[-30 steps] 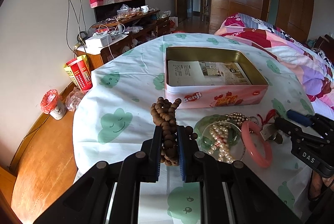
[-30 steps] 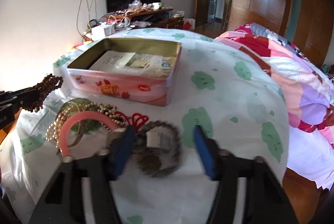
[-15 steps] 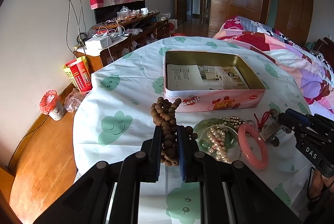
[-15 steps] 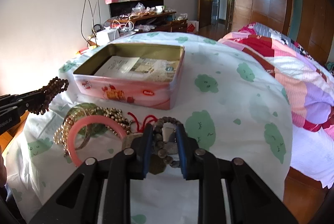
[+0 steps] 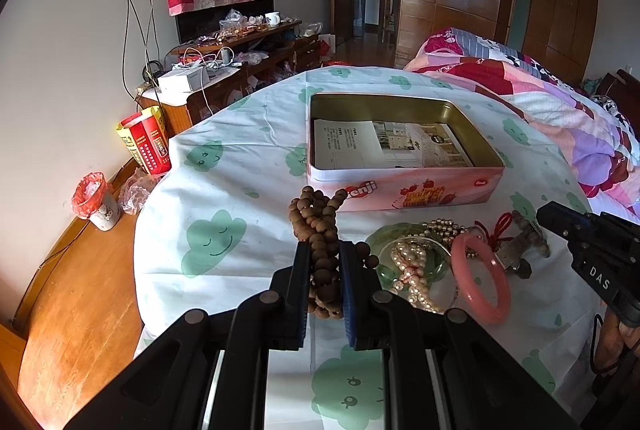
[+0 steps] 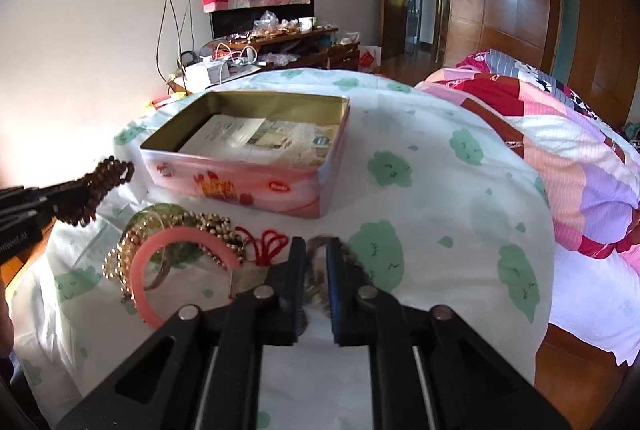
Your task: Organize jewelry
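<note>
At left, our left tool [image 5: 325, 270] pinches the brown bead strand [image 5: 320, 226] above the bench [image 5: 240, 165], short of the tin [image 5: 400, 185]. Our right tool [image 6: 316, 270] grips a dark bracelet [image 6: 318, 246]; loose loops could snag the red cord [image 6: 272, 244].

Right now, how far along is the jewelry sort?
Nothing is stowed: the tin holds only paper leaflets. In hand: left gripper is shut on the brown bead string; right gripper is closed on a dark bead bracelet. Left on the cloth: pink bangle, pearl strand, green bangle, gold beads.
</note>
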### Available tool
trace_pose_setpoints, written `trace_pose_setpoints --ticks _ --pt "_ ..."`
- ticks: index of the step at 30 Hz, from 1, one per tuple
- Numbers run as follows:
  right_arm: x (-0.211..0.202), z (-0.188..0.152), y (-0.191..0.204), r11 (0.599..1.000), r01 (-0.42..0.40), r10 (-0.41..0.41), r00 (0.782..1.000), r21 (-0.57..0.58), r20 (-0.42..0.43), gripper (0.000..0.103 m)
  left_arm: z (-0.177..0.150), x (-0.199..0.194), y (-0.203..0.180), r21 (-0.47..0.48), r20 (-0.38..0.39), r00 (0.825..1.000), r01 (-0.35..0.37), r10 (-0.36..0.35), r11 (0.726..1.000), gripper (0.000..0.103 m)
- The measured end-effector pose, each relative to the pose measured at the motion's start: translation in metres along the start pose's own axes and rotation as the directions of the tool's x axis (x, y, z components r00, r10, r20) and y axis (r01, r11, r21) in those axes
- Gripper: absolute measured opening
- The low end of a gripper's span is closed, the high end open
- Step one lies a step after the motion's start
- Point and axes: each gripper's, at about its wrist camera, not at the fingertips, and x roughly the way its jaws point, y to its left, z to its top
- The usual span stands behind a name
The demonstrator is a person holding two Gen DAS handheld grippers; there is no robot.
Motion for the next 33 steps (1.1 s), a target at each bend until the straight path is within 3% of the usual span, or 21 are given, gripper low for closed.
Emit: trace_pose_setpoints --ticks 10,19,21,33 --pt "0.003 -0.002 0.005 0.999 -0.028 0.027 1.000 -0.023 -0.009 0.016 -0.004 0.003 -0.003 0.005 -0.011 1.000 0.010 -0.010 1.000 0.014" --pt "0.009 -0.008 0.025 0.989 0.023 -0.025 1.000 -0.144 -0.014 0.011 -0.004 0.003 -0.002 0.004 -0.008 1.000 0.013 -0.013 1.000 0.014" --pt "0.007 -0.008 0.024 0.990 0.017 -0.019 1.000 -0.143 -0.014 0.005 -0.004 0.003 -0.001 0.006 -0.006 1.000 0.014 -0.014 1.000 0.014" --pt "-0.013 0.010 0.009 0.995 0.005 -0.001 0.999 -0.102 0.037 0.004 -0.003 0.002 -0.001 0.005 -0.007 1.000 0.015 -0.015 1.000 0.014"
